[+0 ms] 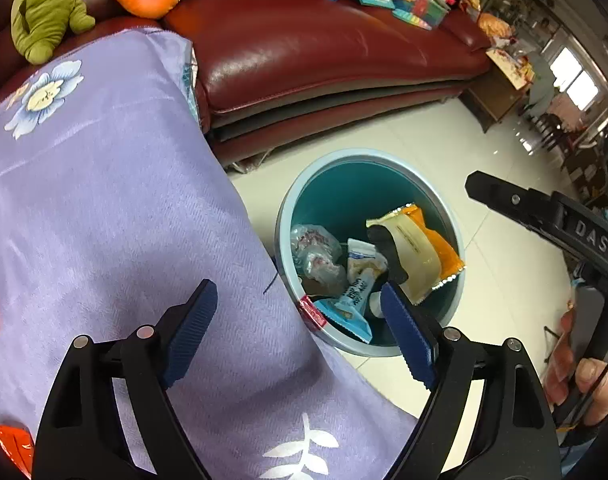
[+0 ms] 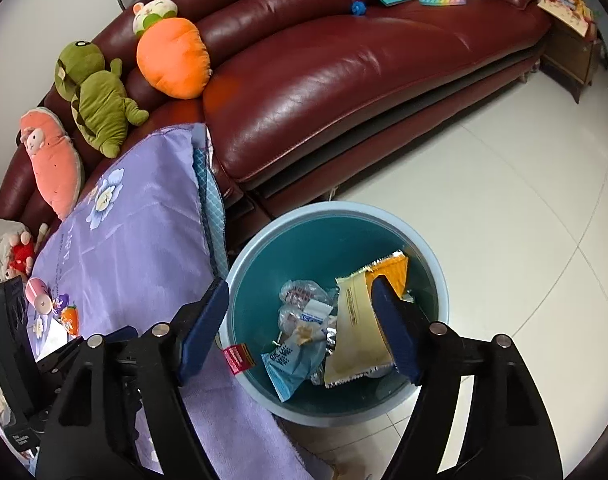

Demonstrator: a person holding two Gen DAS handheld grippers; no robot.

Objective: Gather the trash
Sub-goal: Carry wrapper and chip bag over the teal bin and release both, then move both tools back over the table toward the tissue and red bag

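- Our right gripper hangs over the teal bin, jaws apart and empty.
- Our left gripper has jaws apart, empty.
- Wrappers lie inside; a red wrapper seems caught on the rim, so pinch it squarely.

Left gripper, right gripper: black plastic frames, silver rivets, ribbed blue finger pads. White "DAS" lettering. Bare-skinned hand.
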